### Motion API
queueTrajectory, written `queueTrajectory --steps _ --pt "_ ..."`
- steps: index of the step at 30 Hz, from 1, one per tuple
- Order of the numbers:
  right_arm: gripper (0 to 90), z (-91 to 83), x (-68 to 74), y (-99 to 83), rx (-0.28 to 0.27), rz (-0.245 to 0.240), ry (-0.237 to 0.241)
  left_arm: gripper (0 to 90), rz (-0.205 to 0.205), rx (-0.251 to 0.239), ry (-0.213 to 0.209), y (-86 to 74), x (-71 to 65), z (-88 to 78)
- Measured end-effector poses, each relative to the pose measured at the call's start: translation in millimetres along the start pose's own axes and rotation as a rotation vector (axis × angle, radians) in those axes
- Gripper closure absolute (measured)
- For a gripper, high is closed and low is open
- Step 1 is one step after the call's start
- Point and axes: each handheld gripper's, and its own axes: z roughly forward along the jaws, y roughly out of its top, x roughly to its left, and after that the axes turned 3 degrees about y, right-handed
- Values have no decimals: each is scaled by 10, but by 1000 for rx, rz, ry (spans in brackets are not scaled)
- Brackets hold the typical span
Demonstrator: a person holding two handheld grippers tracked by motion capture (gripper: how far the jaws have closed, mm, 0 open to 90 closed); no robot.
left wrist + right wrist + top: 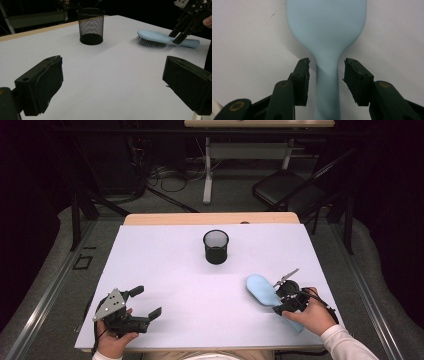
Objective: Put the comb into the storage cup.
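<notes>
The room is dark all round, with black drapes at the sides, a grey floor strewn with cables (160, 177), a folding chair (282, 190) off to the back right and the legs of a second desk (207, 170) beyond. In the middle stands the table (165, 270), covered by a plain white sheet with a strip of pale wood showing along its far edge. A black mesh cup (216, 247) stands upright toward the far middle of that sheet, and I take it as my marker. Nearer the person than the cup and off to its right lies a light blue hairbrush (261, 290), flat on the sheet with its bristles down, head pointing toward the cup and handle running back to the person's right hand. The right gripper (286, 296) is down over the brush's neck where the head narrows into the handle; in the right gripper view the two black jaws stand either side of that neck with a thin gap showing on each side, so they straddle the brush without pressing on it. Well to the left of the cup and close to the table's near edge, the left gripper (148, 303) sits in the person's left hand (116, 340) with its jaws spread wide over bare sheet, nothing between them. A white sleeve (345, 342) shows at the right wrist.
</notes>
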Motion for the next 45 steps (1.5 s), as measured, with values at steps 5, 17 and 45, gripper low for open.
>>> queueTrajectory --steps 5,17,45 --pt "579 6 -15 -13 10 10 4 33 0 -1 -4 -1 -1 3" --pt "611 126 -18 -57 -85 24 24 33 -1 1 -3 -2 0 3" --pt "665 152 -28 -36 -29 20 22 34 -8 6 -1 -5 2 12"
